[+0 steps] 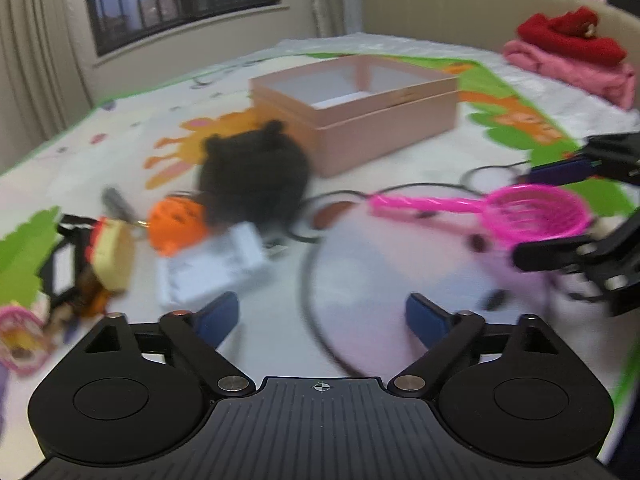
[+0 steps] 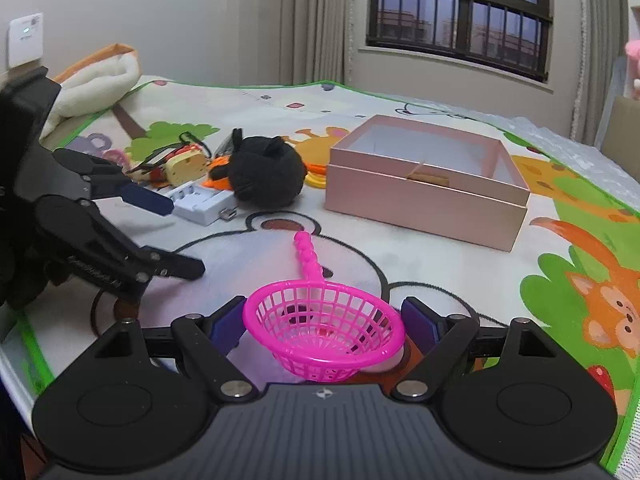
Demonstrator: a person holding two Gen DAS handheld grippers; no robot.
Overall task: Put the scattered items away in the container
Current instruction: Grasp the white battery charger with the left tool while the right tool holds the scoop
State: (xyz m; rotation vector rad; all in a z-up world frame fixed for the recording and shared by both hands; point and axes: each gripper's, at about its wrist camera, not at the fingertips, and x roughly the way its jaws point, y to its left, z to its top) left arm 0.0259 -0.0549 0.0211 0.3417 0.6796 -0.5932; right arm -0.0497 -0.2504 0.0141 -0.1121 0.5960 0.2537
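Note:
An open pink box (image 2: 424,196) stands on the play mat; it also shows in the left wrist view (image 1: 360,120). A pink toy strainer (image 2: 324,332) lies between the wide-open jaws of my right gripper (image 2: 323,324), its handle pointing away; whether the pads touch its rim I cannot tell. In the left wrist view the strainer (image 1: 532,212) is at the right. My left gripper (image 1: 322,316) is open and empty above the mat. A black plush (image 2: 266,172), white charger box (image 2: 202,200), yellow toy (image 2: 184,166) and orange toy (image 1: 176,220) lie left of the box.
The cartoon play mat (image 2: 440,272) covers a bed. Folded red and pink clothes (image 1: 568,60) sit at the far right by the headboard. A cream blanket (image 2: 96,88) lies at the far left corner. The mat's green edge (image 2: 32,352) runs near my left gripper.

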